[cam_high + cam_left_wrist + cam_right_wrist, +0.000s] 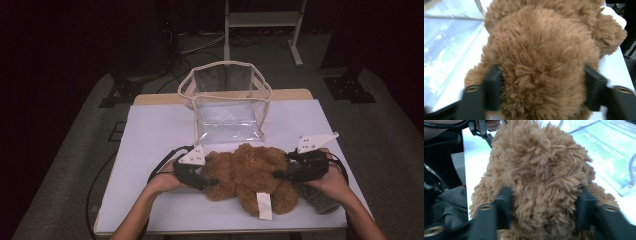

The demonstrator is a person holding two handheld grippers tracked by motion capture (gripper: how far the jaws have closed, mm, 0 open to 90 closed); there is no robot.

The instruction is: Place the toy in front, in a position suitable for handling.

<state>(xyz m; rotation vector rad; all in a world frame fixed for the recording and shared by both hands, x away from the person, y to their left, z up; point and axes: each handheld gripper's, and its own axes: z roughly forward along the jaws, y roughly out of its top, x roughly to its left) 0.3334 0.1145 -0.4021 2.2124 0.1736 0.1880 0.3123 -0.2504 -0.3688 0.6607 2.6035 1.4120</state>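
Just behind the teddy bear (247, 172) stands a clear bag (227, 102), touching it.

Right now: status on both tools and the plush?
Left tool and right tool each clamped on the brown furry plush bear. Bear lies on white table. Clear plastic bag stands open behind, path unobstructed.

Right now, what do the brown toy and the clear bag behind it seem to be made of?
Brown toy: soft plush, probably synthetic, matte; long shaggy fibres show close up.
Clear bag: likely thin see-through plastic, glossy; it reflects light, and its cream edging looks like fabric tape.
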